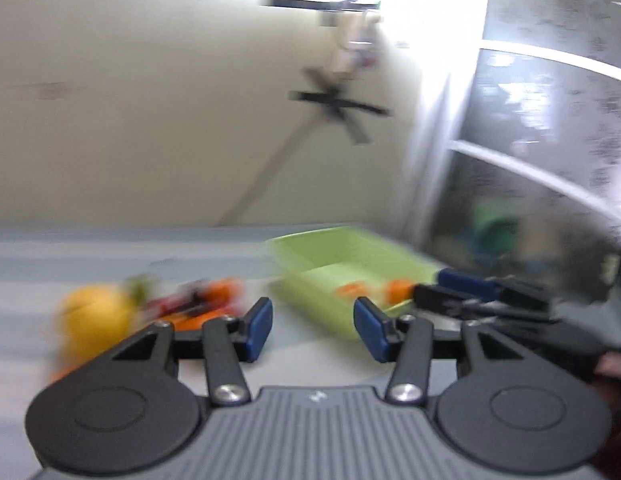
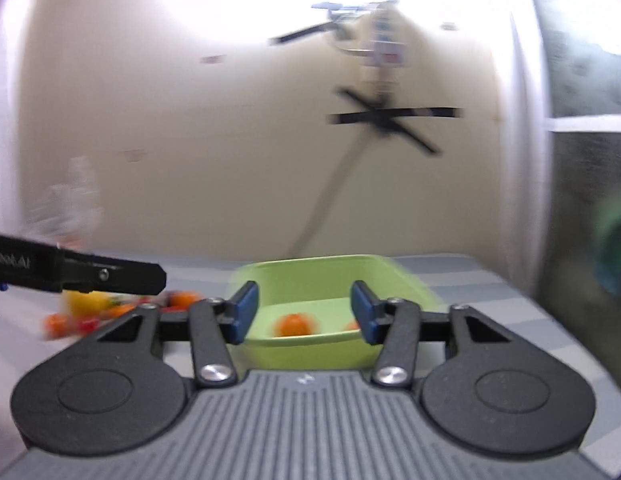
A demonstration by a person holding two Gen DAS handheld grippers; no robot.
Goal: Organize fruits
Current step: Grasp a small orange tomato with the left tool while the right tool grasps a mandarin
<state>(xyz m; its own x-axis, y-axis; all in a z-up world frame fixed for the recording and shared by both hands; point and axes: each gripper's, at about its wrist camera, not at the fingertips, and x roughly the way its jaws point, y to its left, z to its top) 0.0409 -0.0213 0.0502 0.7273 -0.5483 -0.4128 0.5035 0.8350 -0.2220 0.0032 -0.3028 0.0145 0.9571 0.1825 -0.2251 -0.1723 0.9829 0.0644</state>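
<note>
A light green bin stands on the striped grey table; it also shows in the right wrist view. Orange fruits lie inside it. A pile of fruit lies on the table to the bin's left: a yellow fruit, orange pieces and red pieces. The pile also shows in the right wrist view. My left gripper is open and empty, just in front of the bin's near left corner. My right gripper is open and empty, above the bin's near edge. Both views are blurred.
The right gripper reaches in over the bin's right side in the left wrist view. The left gripper's body crosses the left of the right wrist view. A cream wall and a glass partition stand behind the table.
</note>
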